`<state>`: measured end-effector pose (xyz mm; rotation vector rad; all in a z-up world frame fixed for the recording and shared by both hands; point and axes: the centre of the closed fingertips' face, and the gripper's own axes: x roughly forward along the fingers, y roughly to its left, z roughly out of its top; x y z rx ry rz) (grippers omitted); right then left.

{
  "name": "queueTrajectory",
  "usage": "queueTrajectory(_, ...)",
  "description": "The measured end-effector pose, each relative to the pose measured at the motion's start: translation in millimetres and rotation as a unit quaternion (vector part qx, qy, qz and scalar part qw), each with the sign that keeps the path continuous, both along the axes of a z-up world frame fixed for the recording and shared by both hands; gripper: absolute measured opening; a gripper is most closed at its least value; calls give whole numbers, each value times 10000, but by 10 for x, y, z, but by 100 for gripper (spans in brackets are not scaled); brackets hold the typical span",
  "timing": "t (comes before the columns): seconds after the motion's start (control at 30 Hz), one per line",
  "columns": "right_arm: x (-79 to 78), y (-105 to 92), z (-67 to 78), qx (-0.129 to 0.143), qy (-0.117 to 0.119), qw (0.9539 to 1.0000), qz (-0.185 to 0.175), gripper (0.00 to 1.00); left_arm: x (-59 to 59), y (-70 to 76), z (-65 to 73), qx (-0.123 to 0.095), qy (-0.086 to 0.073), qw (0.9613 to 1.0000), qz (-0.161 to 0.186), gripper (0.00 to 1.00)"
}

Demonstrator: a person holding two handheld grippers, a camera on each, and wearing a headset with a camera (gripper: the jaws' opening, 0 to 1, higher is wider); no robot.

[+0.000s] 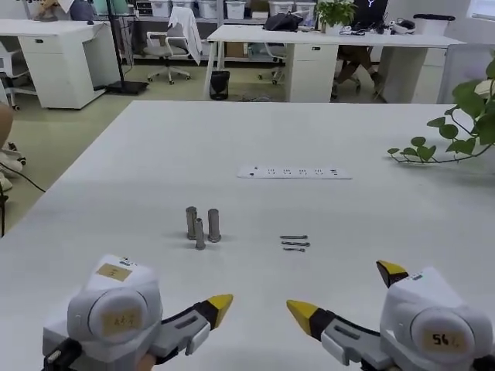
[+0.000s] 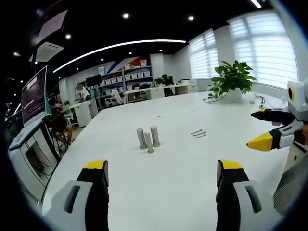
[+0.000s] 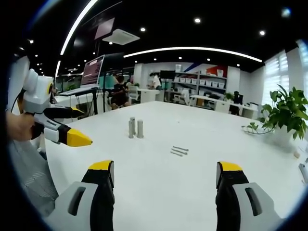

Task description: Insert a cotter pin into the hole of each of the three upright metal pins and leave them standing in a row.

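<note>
The head view looks forward and down across the tabletop [image 1: 232, 139] from high behind the pins [image 1: 201, 226], which stand well ahead of it. The left gripper view sits low over the tabletop on the pins' near side, facing them along the left tongs [image 2: 162, 166]. The right gripper view sits as low, to the pins' near right, facing along the right tongs [image 3: 165, 166]. All three share the pins and the cotter pins [image 1: 294, 243] beside them; each gripper view catches the other tongs.

The left gripper [image 2: 162, 166] and the right gripper [image 3: 165, 166] are held low and side by side, well apart from each other, each with its two yellow-tipped jaws spread wide, and both point forward with their tips leaning in a little toward each other.
</note>
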<state>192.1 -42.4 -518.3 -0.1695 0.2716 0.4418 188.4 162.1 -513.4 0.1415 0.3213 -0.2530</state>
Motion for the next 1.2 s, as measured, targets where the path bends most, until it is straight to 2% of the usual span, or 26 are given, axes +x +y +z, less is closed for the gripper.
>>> queueTrajectory(0.1,2,0,-12,19,48,10000,12,85,3,-9,5,15,-3,10000,-26,92)
queueTrajectory(0.37,20,-12,28,-6,-22,10000,-6,86,23,-42,25,-4,-37,9999,-114,89)
queueTrajectory(0.47,26,-13,39,26,-30,10000,-12,86,42,-33,24,-99,14,9999,-127,85)
queueTrajectory(0.57,32,-3,46,39,-47,10000,19,86,78,-11,20,-61,73,9997,-203,77)
queueTrajectory(0.63,28,20,57,45,-74,9999,80,84,117,-5,13,-248,158,9993,-231,74)
queueTrajectory(0.67,20,39,54,78,-44,9999,117,83,128,-1,16,-256,153,9993,-237,74)
queueTrajectory(0.73,14,56,51,104,-6,9998,147,82,187,18,24,-239,140,9993,-269,72)
queueTrajectory(0.83,14,58,72,4,-73,9998,190,80,310,45,4,-223,132,9990,-362,65)
queueTrajectory(0.93,12,70,71,53,-53,9997,212,79,396,53,-26,-229,163,9986,-437,61)
queueTrajectory(1.07,6,83,38,-15,16,9997,260,77,543,71,-151,-379,258,9978,-473,56)
queueTrajectory(1.13,6,92,44,-6,-1,9996,280,76,595,76,-220,-331,323,9977,-499,54)
queueTrajectory(1.2,4,104,34,34,39,9995,297,76,651,78,-263,-225,321,9977,-553,51)
